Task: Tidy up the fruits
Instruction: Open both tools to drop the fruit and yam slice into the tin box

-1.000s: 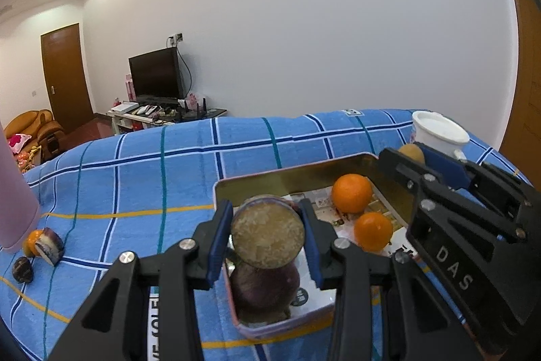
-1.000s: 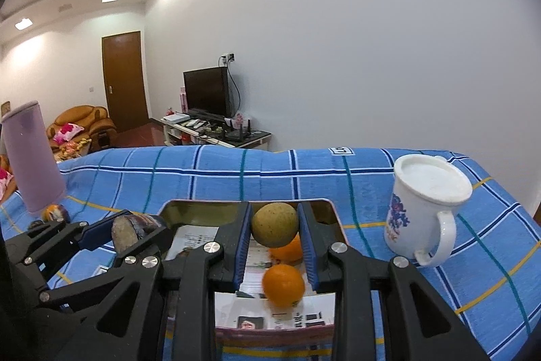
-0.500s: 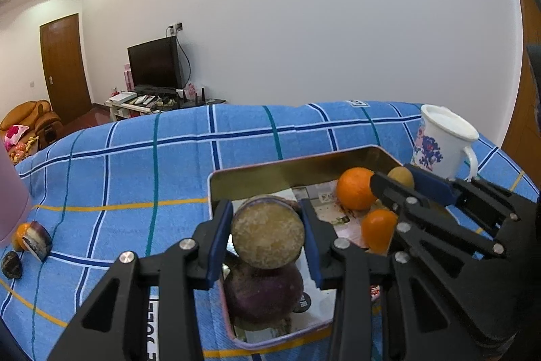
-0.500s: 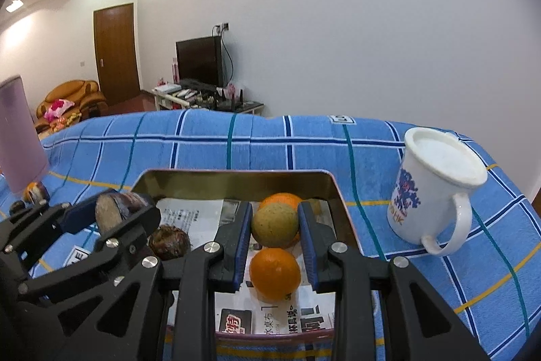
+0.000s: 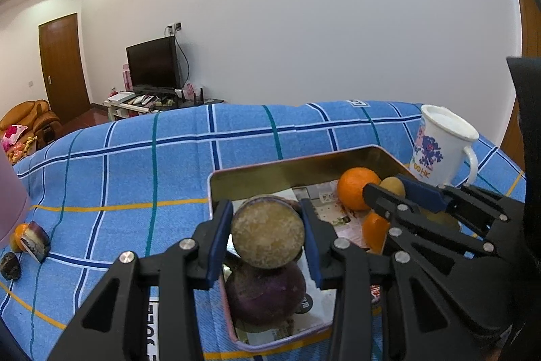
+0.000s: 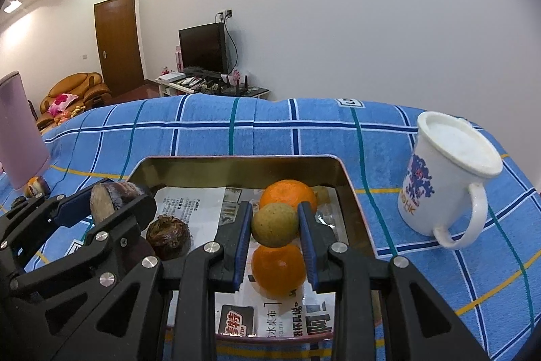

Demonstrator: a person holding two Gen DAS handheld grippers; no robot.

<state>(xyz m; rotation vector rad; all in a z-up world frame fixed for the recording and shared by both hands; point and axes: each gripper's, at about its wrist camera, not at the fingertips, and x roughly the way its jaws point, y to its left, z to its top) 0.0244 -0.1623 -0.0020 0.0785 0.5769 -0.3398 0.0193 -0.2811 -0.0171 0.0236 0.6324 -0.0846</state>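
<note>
Over the tin (image 6: 348,192), each gripper (image 6: 275,225) clamps a fruit (image 6: 274,225).

"HK" on white mug (image 6: 449,188)

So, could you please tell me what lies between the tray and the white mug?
Only bare blue checked cloth: in the right wrist view a strip of it separates the tray from the white mug.
</note>
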